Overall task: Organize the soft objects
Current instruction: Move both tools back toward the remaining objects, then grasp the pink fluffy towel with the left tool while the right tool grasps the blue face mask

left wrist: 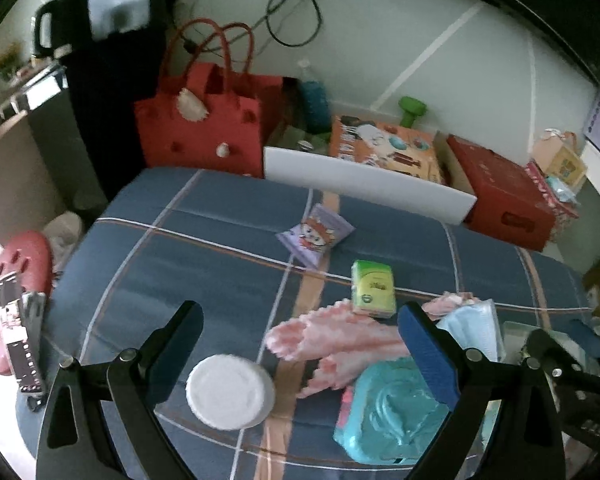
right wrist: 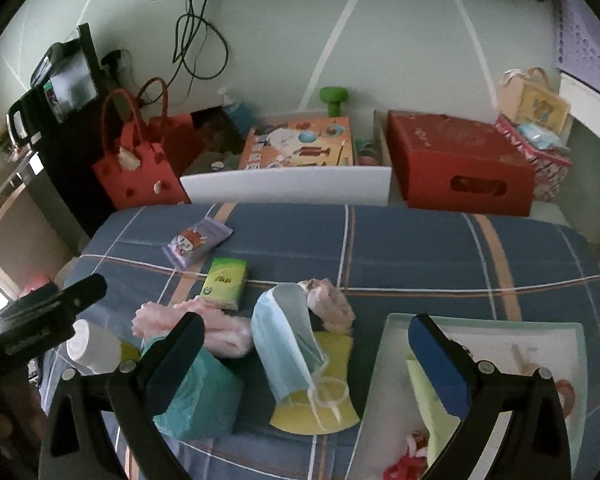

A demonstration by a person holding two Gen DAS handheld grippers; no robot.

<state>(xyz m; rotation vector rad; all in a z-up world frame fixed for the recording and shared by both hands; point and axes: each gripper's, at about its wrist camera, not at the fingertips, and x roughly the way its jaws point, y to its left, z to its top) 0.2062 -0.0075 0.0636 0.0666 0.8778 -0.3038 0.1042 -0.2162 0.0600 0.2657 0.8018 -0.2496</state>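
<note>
On the blue plaid cloth lie a pink fuzzy sock point(left wrist: 332, 336) point(right wrist: 216, 324), a teal wet-wipes pack point(left wrist: 388, 412) point(right wrist: 200, 396), a green tissue pack point(left wrist: 372, 288) point(right wrist: 224, 282), a purple tissue pack point(left wrist: 314, 234) point(right wrist: 196, 242), a blue face mask point(left wrist: 474, 330) point(right wrist: 290, 344) and a yellow cloth point(right wrist: 324, 400). My left gripper point(left wrist: 300, 328) is open above a white-capped bottle point(left wrist: 230, 390) point(right wrist: 94, 346). My right gripper point(right wrist: 300, 340) is open over the mask, beside a shallow box point(right wrist: 500, 328).
Behind the cloth stand a red felt bag point(left wrist: 204, 128) point(right wrist: 136, 172), a white bin point(left wrist: 364, 184) point(right wrist: 288, 188) with a printed box, and a red carton point(left wrist: 504, 196) point(right wrist: 460, 160). A red perforated stool point(left wrist: 16, 300) is at the left.
</note>
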